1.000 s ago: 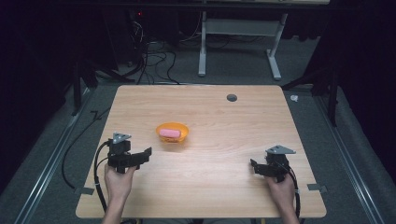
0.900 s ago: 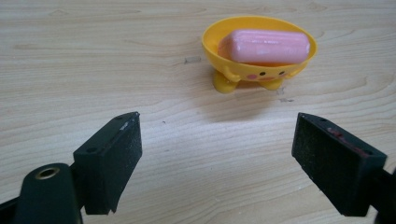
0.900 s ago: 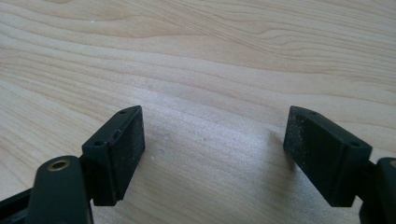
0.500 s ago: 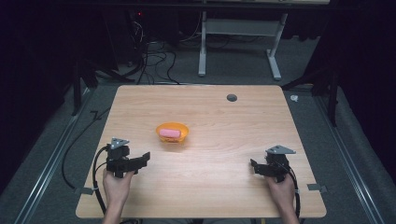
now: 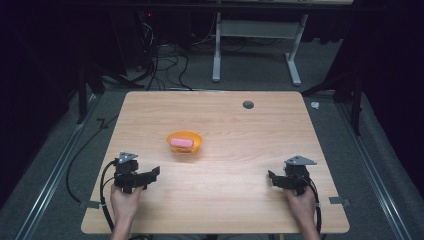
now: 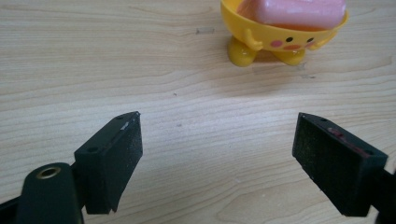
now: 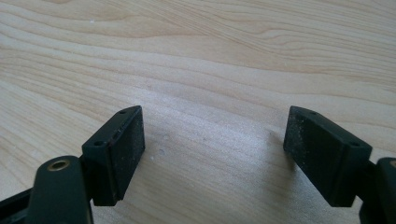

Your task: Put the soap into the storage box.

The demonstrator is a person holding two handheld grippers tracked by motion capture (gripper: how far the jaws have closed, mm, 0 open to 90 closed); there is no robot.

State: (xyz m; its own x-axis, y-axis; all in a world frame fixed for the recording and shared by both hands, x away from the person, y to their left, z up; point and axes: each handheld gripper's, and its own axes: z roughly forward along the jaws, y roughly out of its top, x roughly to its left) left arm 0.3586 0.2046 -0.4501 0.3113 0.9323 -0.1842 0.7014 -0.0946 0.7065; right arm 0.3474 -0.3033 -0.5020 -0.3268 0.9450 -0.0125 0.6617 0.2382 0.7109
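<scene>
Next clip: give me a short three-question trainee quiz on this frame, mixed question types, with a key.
1. True or false: the pink block lies inside the yellow bowl.
2. Which gripper is nearer the bowl? A) left gripper B) right gripper
3. Fill in: both grippers' jaws are ____, with nothing between them but the wooden table.

Key: 1 true; 2 A; 3 open.
</scene>
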